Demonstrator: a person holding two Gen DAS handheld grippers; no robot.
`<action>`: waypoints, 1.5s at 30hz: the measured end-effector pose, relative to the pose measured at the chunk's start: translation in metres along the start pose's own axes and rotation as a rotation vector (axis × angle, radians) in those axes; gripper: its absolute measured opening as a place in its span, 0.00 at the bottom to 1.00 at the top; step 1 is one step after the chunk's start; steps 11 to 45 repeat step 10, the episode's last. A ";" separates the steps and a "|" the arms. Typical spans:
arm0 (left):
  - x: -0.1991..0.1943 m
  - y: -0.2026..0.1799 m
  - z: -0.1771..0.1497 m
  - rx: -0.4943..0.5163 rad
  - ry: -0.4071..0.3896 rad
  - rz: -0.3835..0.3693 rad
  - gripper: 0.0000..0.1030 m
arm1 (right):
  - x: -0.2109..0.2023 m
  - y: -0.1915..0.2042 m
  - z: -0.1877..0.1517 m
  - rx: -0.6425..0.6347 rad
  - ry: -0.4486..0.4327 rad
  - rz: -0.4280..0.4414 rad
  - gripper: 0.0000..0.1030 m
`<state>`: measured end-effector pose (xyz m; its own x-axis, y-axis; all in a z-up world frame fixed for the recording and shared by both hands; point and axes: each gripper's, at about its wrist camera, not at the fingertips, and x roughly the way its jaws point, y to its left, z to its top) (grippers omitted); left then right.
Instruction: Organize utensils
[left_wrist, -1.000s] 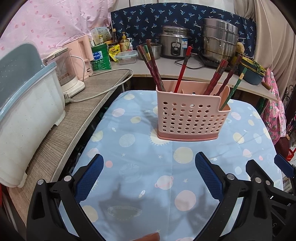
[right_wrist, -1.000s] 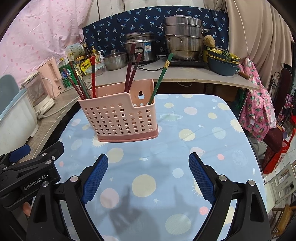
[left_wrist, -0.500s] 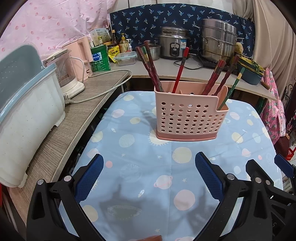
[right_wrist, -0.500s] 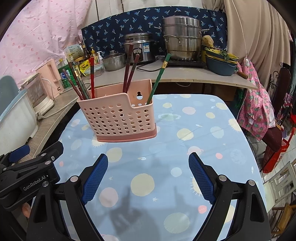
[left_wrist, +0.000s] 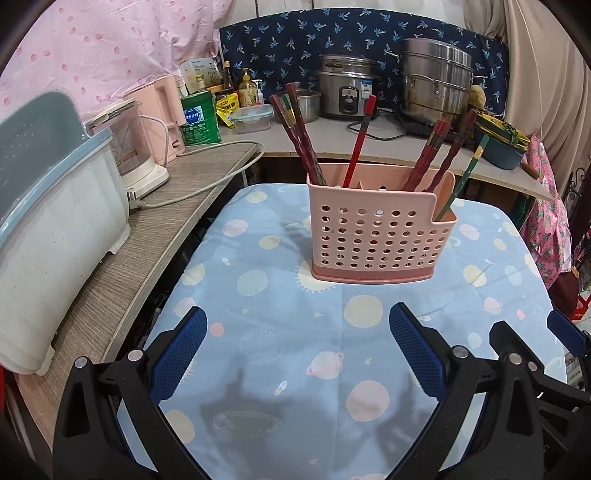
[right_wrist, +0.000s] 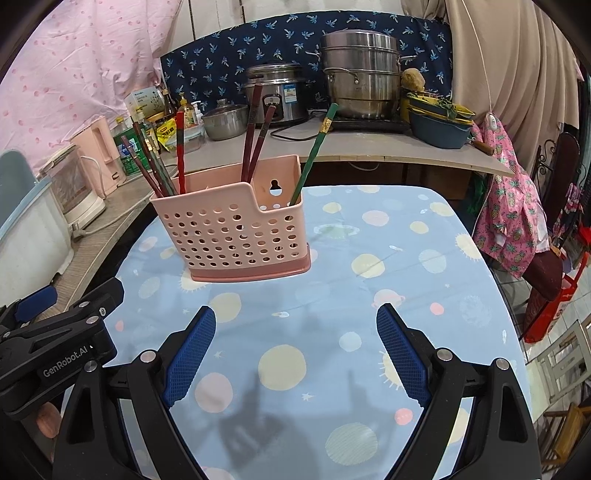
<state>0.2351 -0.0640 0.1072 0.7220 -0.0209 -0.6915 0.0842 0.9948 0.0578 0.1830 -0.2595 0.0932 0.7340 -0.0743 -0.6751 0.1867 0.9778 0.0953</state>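
A pink perforated utensil holder (left_wrist: 382, 236) (right_wrist: 232, 229) stands upright on the blue planet-print tablecloth (left_wrist: 295, 350) (right_wrist: 369, 258). Several chopsticks (left_wrist: 301, 140) (right_wrist: 255, 136) lean out of its compartments, dark red ones at left and middle, a green one (left_wrist: 461, 177) (right_wrist: 314, 151) in the low right compartment. My left gripper (left_wrist: 297, 336) hovers open over the cloth in front of the holder, nothing between its blue pads. My right gripper (right_wrist: 295, 336) is likewise open and empty, nearer the table's front. The left gripper's body (right_wrist: 55, 343) shows at the lower left of the right wrist view.
A wooden counter (left_wrist: 122, 258) runs along the left with a white-and-grey bin (left_wrist: 48, 221), a kettle and a cord. Behind the table a shelf holds a rice cooker (left_wrist: 347, 92), a steel steamer pot (right_wrist: 362, 74), bottles and bowls. A pink garment (right_wrist: 513, 206) hangs at the right.
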 end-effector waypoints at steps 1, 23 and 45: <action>0.000 0.000 0.000 0.000 0.000 0.000 0.92 | 0.000 0.000 0.000 0.000 0.000 0.000 0.83; 0.001 -0.003 0.001 0.009 -0.016 0.004 0.92 | 0.003 -0.002 0.000 0.006 0.006 0.001 0.83; 0.001 -0.003 0.001 0.009 -0.016 0.004 0.92 | 0.003 -0.002 0.000 0.006 0.006 0.001 0.83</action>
